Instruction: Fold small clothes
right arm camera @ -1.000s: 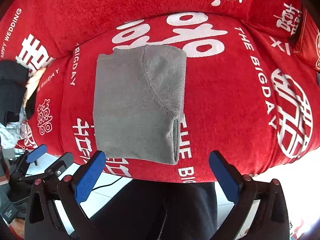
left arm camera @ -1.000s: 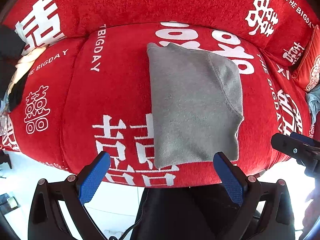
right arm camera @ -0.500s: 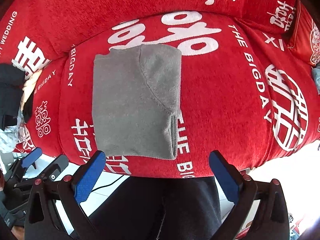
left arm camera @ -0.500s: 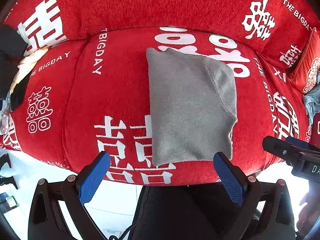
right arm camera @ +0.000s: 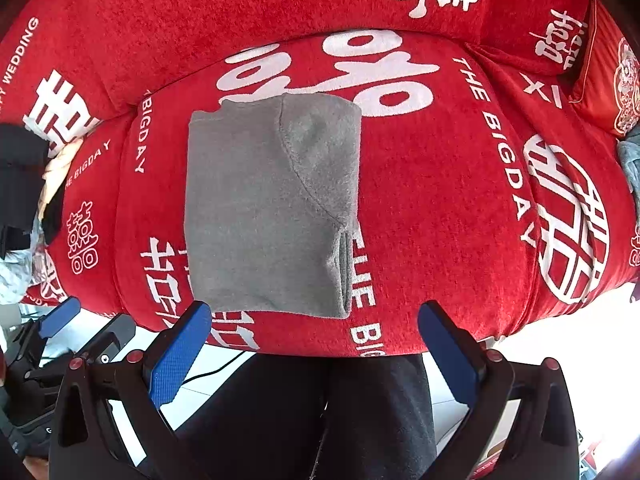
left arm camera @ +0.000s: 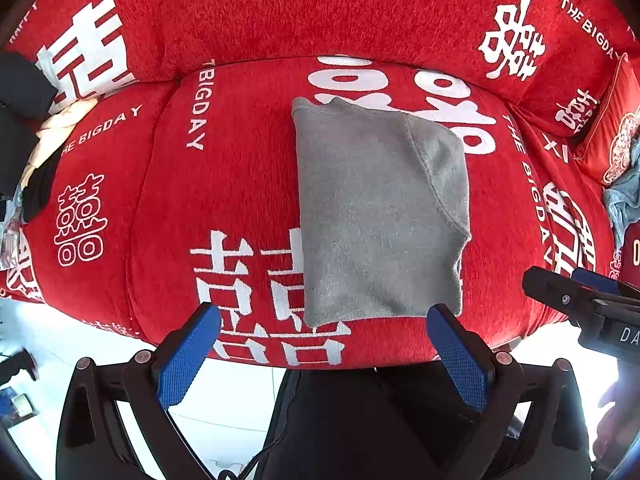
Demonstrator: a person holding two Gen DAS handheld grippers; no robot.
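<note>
Far left edge of sofa: dark and cream clothes pile [left arm camera: 36,148]. Left gripper [left arm camera: 324,354], blue-padded fingers wide apart, empty, hangs off the front edge of the red sofa seat cushion with white lettering [left arm camera: 224,200]. Folded grey fleece garment [left arm camera: 380,216] lies flat mid-cushion, near edge just short of the cushion front, bare red fabric on both sides. Right gripper [right arm camera: 316,352] also spread wide, empty, clear of the garment [right arm camera: 268,208]. Right of the garment, open cushion [right arm camera: 440,200] to the red pillow [right arm camera: 608,80].
</note>
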